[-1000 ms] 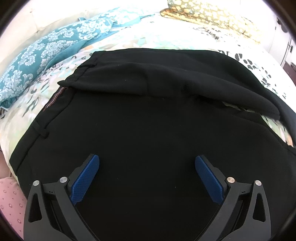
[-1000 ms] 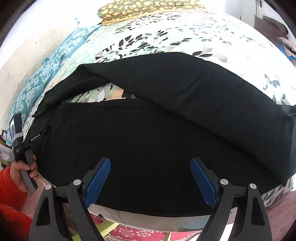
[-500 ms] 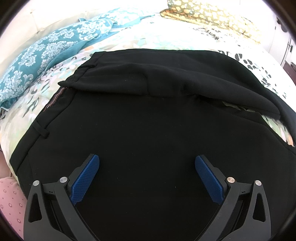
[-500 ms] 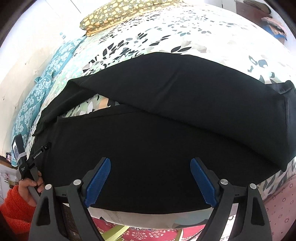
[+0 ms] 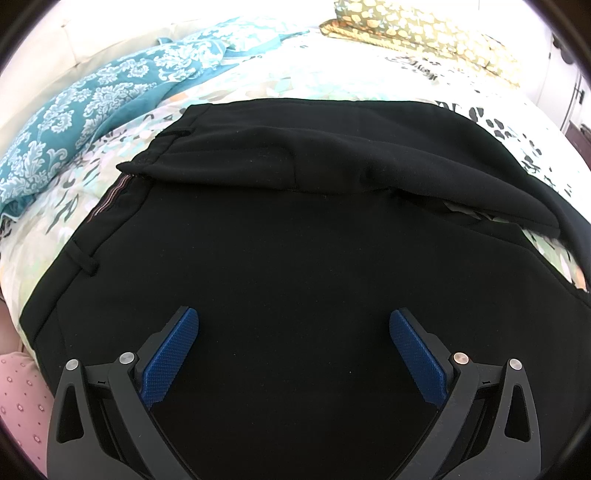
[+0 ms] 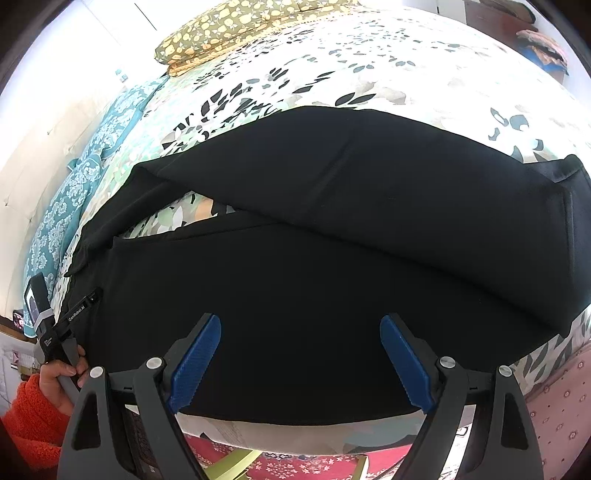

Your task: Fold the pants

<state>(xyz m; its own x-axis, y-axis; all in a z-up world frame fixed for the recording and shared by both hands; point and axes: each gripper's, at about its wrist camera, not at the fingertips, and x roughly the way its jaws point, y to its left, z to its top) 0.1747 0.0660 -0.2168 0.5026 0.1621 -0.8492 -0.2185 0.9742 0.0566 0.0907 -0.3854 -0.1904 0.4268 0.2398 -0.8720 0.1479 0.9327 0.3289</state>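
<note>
Currently black fabric pants (image 5: 295, 277) lying spread on floral-quilted bed (image 6: 369, 74), unfolded. Left tongs (image 5: 293, 332) and right tongs (image 6: 300, 339) hovering wide, gripping nothing. Next move likely needing grasp on waistband and leg edge.

both views sit just behind a gripper and look steeply down along its two blue fingers at the bed (image 6: 369, 66). the left wrist view hangs close over the waist end of the pants (image 5: 295, 258), facing the far pillow (image 5: 424, 26). the right wrist view looks from the bed's near edge over the legs (image 6: 332, 277), with floor below. both share the gap between the legs, the teal cloth (image 5: 92, 110) and the pillow. the right view also catches the left gripper's handle (image 6: 48, 332) at its left edge.
</note>
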